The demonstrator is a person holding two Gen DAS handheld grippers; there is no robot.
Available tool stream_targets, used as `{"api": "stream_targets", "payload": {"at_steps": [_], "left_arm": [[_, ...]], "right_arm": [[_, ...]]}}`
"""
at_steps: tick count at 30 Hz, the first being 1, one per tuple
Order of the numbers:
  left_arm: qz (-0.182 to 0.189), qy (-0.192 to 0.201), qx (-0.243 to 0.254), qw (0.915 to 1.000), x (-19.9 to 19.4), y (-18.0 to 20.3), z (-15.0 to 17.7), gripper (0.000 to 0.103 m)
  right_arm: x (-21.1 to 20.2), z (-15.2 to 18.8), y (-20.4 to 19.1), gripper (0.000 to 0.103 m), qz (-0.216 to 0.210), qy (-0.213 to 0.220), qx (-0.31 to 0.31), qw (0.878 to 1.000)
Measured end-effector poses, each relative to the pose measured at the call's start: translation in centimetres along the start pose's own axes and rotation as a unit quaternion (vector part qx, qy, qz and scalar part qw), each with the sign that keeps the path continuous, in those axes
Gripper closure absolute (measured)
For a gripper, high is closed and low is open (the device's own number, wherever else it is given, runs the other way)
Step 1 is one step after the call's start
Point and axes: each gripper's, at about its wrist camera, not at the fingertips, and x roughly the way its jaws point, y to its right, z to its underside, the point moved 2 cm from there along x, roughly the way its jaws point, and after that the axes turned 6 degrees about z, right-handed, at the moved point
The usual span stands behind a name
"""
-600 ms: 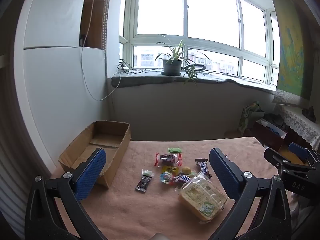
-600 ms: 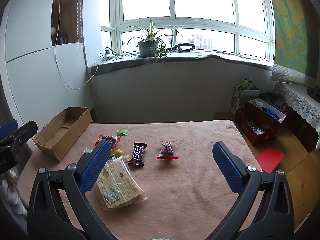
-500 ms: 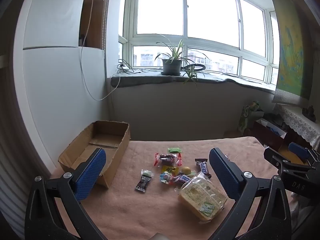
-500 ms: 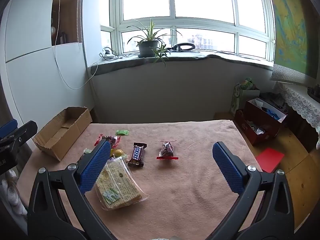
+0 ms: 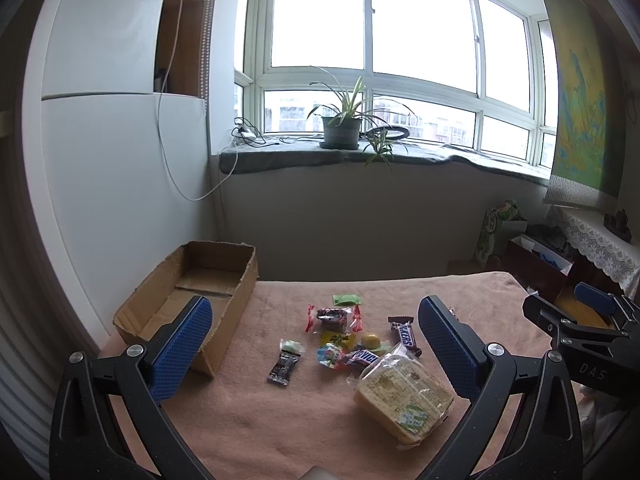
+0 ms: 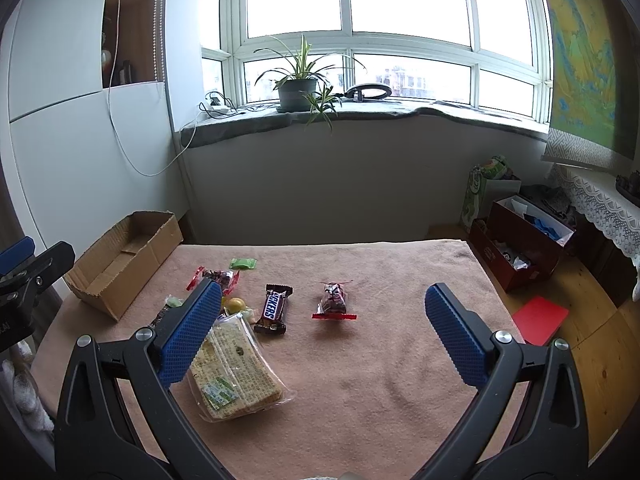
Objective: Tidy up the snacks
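Observation:
Several wrapped snacks lie on a pink-clothed table (image 5: 248, 420). A big cracker pack (image 5: 404, 398) (image 6: 232, 368) lies nearest. A Snickers bar (image 5: 405, 334) (image 6: 274, 309), a red-ended cake packet (image 5: 332, 317), a green sweet (image 5: 346, 300), a yellow sweet (image 5: 371, 339) and a dark small packet (image 5: 285, 367) lie around it. Another red-ended packet (image 6: 335, 300) lies apart at mid table. An open cardboard box (image 5: 192, 300) (image 6: 124, 258) stands at the left. My left gripper (image 5: 316, 344) and right gripper (image 6: 324, 328) are open, empty, above the table's near edge.
A windowsill with a potted plant (image 5: 340, 128) runs behind the table. To the right on the wooden floor stand a red box (image 6: 520, 248) of items, a green bag (image 6: 486, 188) and a red card (image 6: 540, 318). A white wall (image 5: 120, 184) flanks the left.

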Motion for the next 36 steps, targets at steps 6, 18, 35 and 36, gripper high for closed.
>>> {"api": "stream_targets", "payload": {"at_steps": [6,18,35,36], "left_arm": [[-0.001,-0.003,0.000,1.0000,0.1,-0.1,0.4,0.000],[-0.004,0.006,0.005,1.0000,-0.7,0.1,0.6,0.000],[0.057,-0.016,-0.074,0.9955,-2.9,-2.3,4.3,0.000],[0.056,-0.020,-0.076,0.9953,-3.1,-2.6,4.8,0.000]], "right_arm": [[0.2,0.0,0.3,0.000,0.000,-0.004,0.000,1.000],[-0.4,0.4,0.6,0.000,0.002,0.002,-0.001,1.000],[-3.1,2.8,1.2,0.000,-0.076,-0.010,-0.008,0.997],[-3.0,3.1,1.2,0.000,-0.083,-0.017,-0.007,0.996]]}}
